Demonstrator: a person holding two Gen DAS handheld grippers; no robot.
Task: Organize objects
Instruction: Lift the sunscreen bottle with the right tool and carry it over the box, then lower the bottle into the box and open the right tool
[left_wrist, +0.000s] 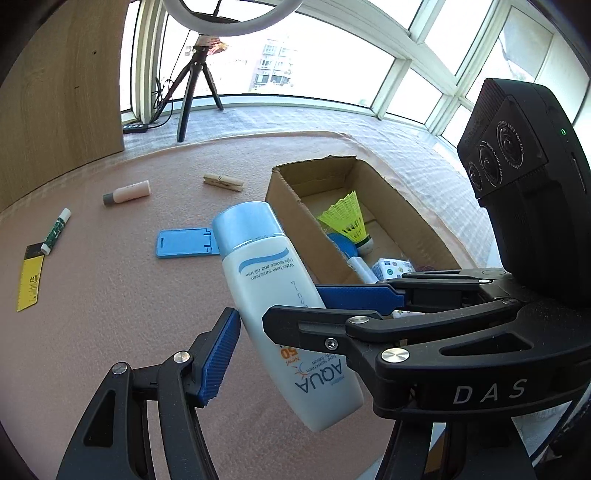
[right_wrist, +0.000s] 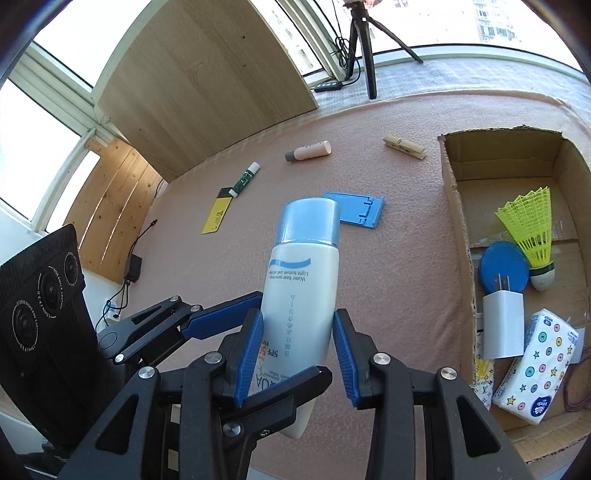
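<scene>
Your box (right_wrist: 452, 206) sits open at the mat's (left_wrist: 92, 332) edge, already holding small items, so it's likely where things go. The bottle (right_wrist: 301, 280) hangs above the mat, cap away from you, clamped in your right tongs (right_wrist: 297, 350), jaws partly closed on its body. Your left tongs (left_wrist: 295, 325) bracket it half-open; I can't tell if they press.

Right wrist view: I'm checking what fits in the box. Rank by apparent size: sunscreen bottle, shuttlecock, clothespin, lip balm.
1. Sunscreen bottle, though it is nearest the camera, which inflates it.
2. Shuttlecock.
3. Clothespin and lip balm look alike; not ranked.
</scene>
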